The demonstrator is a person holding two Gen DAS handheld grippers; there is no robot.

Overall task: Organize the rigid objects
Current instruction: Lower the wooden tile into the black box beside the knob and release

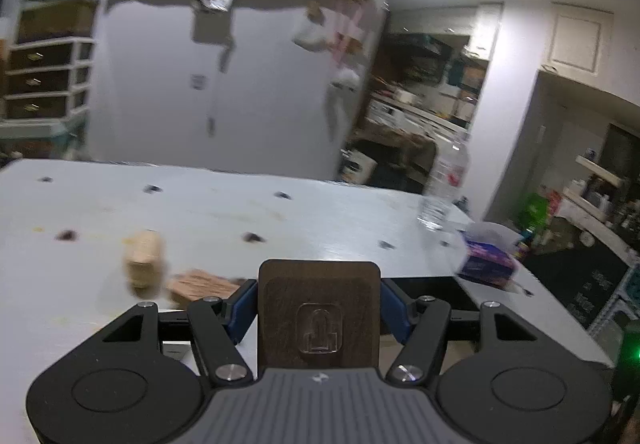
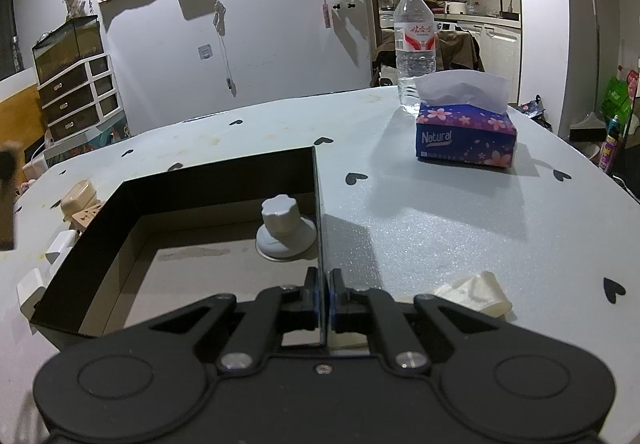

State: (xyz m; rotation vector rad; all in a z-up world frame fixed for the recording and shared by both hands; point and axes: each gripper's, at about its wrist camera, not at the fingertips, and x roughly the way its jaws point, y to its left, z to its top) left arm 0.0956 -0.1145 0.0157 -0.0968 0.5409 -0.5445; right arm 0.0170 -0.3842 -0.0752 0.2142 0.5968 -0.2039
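Observation:
My left gripper is shut on a dark brown square block with an embossed logo and holds it above the table. A beige wooden figure stands on the table to its left, with a flat tan piece beside it. My right gripper is shut on the right wall of a black open box. Inside the box a white knob-shaped object stands in the far right corner. The beige figure and small white pieces lie left of the box.
A white table with black heart marks carries a blue tissue box, a clear water bottle and a crumpled tissue. A drawer unit stands behind at the left. The kitchen is at the right.

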